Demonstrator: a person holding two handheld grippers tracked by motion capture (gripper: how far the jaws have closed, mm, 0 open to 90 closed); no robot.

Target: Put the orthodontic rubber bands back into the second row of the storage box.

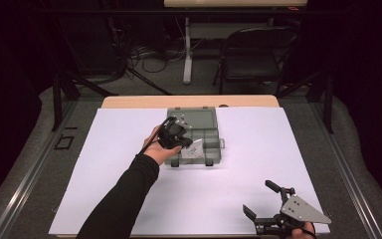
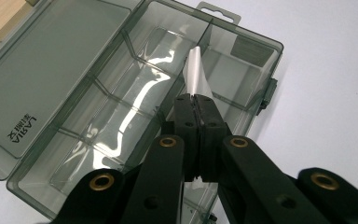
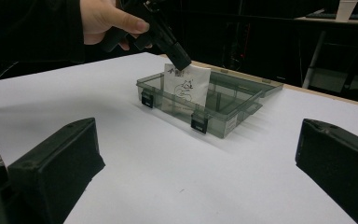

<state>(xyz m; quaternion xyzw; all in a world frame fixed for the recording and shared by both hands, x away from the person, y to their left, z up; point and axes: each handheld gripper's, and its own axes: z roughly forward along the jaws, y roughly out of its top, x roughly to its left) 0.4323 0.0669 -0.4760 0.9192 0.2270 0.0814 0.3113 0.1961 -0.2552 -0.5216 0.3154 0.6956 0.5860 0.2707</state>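
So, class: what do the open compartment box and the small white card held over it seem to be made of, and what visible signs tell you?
Compartment box: most likely hard plastic, smoke-grey and see-through with a glossy finish; the dividers show through its walls and light glints off them.

White card: probably thin paper or light card, matt with a printed drawing; it curves where the left gripper pinches it.

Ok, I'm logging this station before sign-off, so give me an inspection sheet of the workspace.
Surface: white sheet covering a wooden table.
Job's things: open grey compartment box, lid laid flat; small white card with a drawing held upright over it.
Clutter: nothing seen.
Grippers: left tongs shut on the card; right tongs open, apart from the box at the near edge.
Cables: black cable trailing from the left tongs.
Surroundings: folding chair, floor cables, dark room.
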